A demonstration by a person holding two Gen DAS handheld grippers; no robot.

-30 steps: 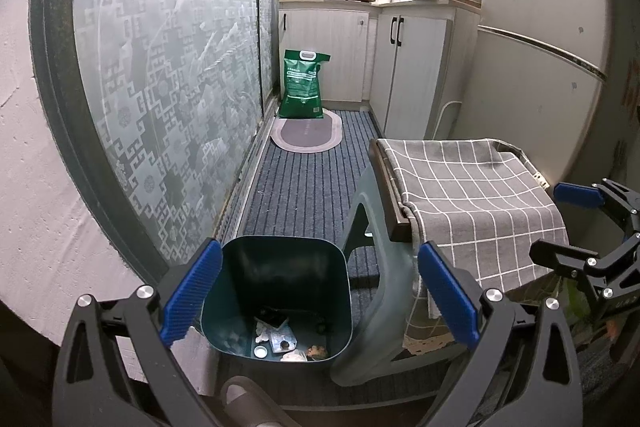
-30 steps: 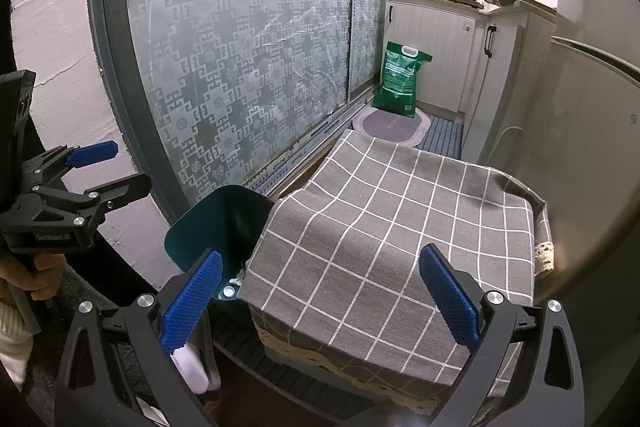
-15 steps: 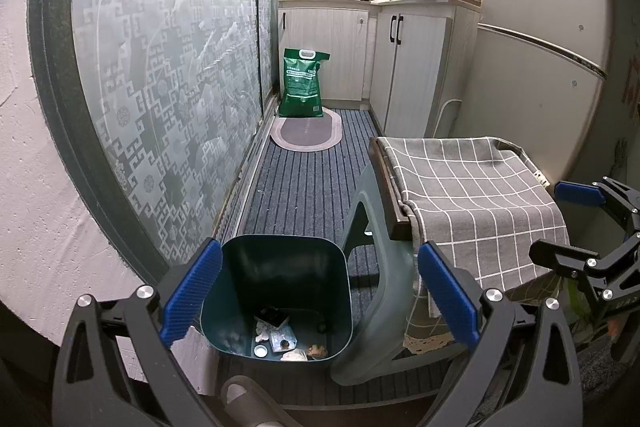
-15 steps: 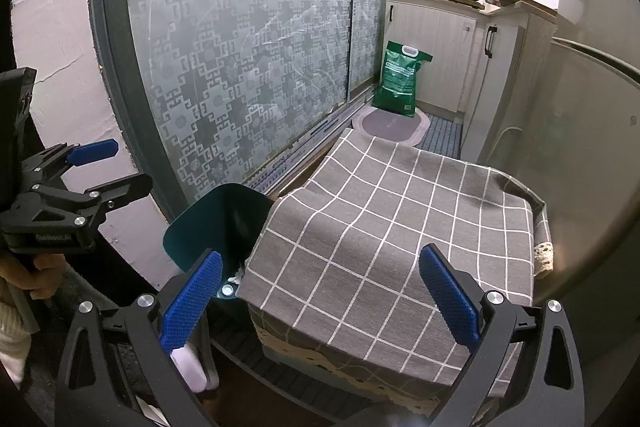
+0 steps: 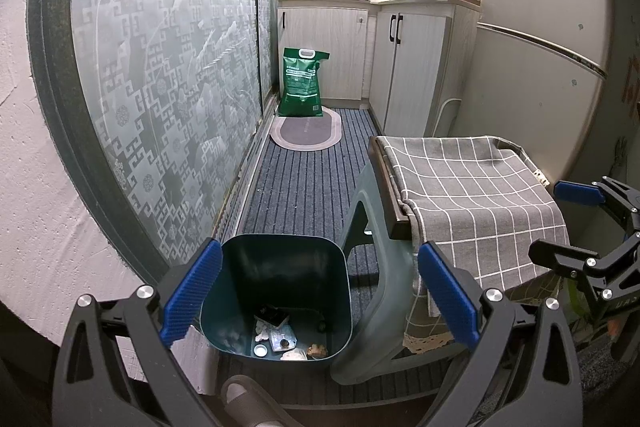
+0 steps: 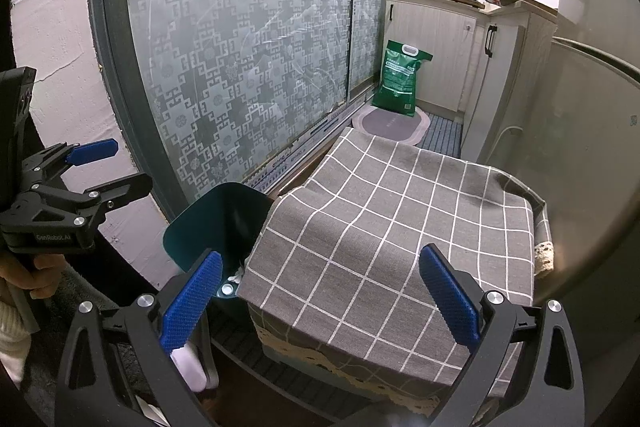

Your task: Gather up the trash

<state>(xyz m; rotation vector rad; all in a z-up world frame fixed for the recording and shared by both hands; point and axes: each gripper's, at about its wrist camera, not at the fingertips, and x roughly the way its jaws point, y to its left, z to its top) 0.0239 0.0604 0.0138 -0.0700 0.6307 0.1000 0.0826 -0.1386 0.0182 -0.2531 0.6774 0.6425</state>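
Trash (image 5: 280, 333) is lying at the bottom of the dark green bin (image 5: 276, 259), which is standing on the striped floor mat just beside a stool draped in a grey checked cloth (image 5: 472, 195). The left gripper (image 5: 320, 291) is hovering above the bin, jaws wide and empty. The right gripper (image 6: 320, 291) is hanging over the cloth, likewise spread wide.

"GenRobot.AI" on left gripper (image 6: 100, 171)
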